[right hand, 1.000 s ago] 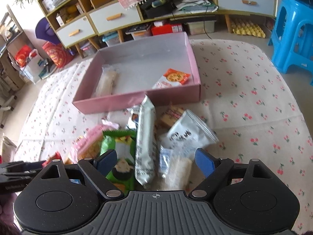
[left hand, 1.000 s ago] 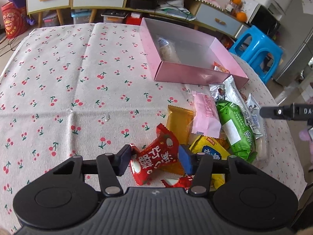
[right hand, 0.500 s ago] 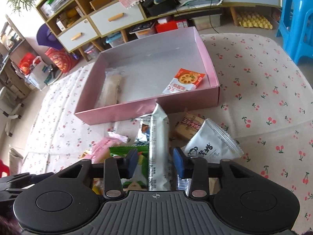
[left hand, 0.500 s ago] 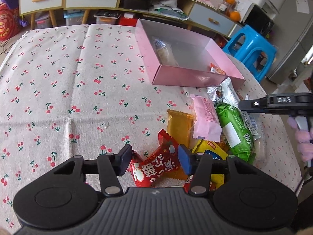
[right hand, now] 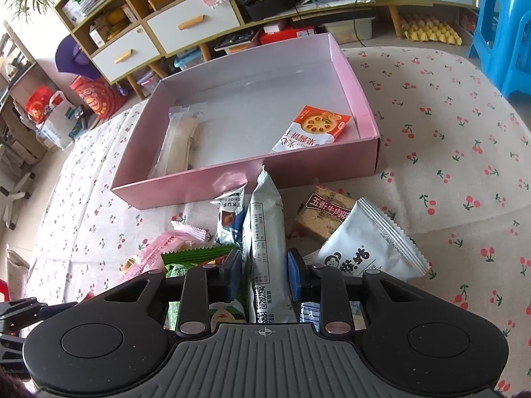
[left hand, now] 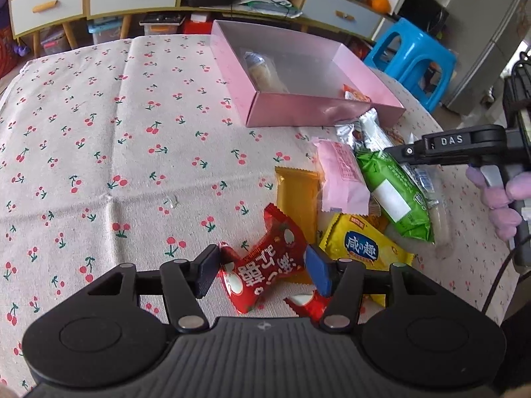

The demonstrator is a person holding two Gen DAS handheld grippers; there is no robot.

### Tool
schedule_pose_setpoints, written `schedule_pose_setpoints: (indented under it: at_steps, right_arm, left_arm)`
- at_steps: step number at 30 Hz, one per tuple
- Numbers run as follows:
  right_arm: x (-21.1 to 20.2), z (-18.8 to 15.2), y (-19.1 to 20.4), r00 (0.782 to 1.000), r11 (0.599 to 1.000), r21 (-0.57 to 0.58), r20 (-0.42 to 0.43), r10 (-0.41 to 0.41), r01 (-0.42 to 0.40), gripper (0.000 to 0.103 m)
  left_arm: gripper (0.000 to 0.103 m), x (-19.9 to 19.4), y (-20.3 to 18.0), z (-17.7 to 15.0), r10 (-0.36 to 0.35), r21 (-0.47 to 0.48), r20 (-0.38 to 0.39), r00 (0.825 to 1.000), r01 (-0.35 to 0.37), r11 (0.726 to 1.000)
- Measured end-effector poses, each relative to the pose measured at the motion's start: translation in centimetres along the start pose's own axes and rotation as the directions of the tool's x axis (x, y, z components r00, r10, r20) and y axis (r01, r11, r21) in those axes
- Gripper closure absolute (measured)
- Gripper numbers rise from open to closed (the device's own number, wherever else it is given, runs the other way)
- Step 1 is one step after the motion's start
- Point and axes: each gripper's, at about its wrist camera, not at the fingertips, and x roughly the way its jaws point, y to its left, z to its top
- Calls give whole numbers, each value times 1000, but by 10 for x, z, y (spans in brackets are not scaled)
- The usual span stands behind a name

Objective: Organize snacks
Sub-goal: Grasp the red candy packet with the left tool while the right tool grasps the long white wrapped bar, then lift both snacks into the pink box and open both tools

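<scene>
A red snack packet (left hand: 265, 265) lies between the fingers of my left gripper (left hand: 262, 270). Both pads touch its ends while the jaws ease open. My right gripper (right hand: 264, 272) is closing on a long grey-white packet (right hand: 265, 229), and its pads press the packet's sides. This packet points at the pink box (right hand: 232, 182), which holds a clear-wrapped pale bar (right hand: 179, 142) and an orange-and-white cracker packet (right hand: 312, 129). Around both grippers lies a pile with a green packet (left hand: 395, 192), a pink one (left hand: 341, 179), a yellow one (left hand: 361, 245) and a white one (right hand: 368, 242).
A cherry-print cloth (left hand: 99, 132) covers the round table. A hand in a purple glove (left hand: 504, 199) holds the right gripper at the table's right edge. A blue stool (left hand: 411, 56) and low drawer cabinets (right hand: 192, 23) stand beyond the table.
The right jaws have come in from wide open onto the long grey-white packet, and that gripper has moved down toward the pile. The left jaws have widened slightly around the red packet.
</scene>
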Motion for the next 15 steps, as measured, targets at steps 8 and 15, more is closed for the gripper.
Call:
schedule_pose_setpoints:
  at_steps: [8,15]
  right_arm:
    - [-1,-3,5,1000,999,-43,3,-13,13,78]
    - [-8,0,5,1000,999,-36,8,-8,8,78]
  left_arm:
    - [48,3,-6,-2,22,41,-13,1000,-21,999]
    - [59,3,-11,3,52,40,-1,999,-52,998]
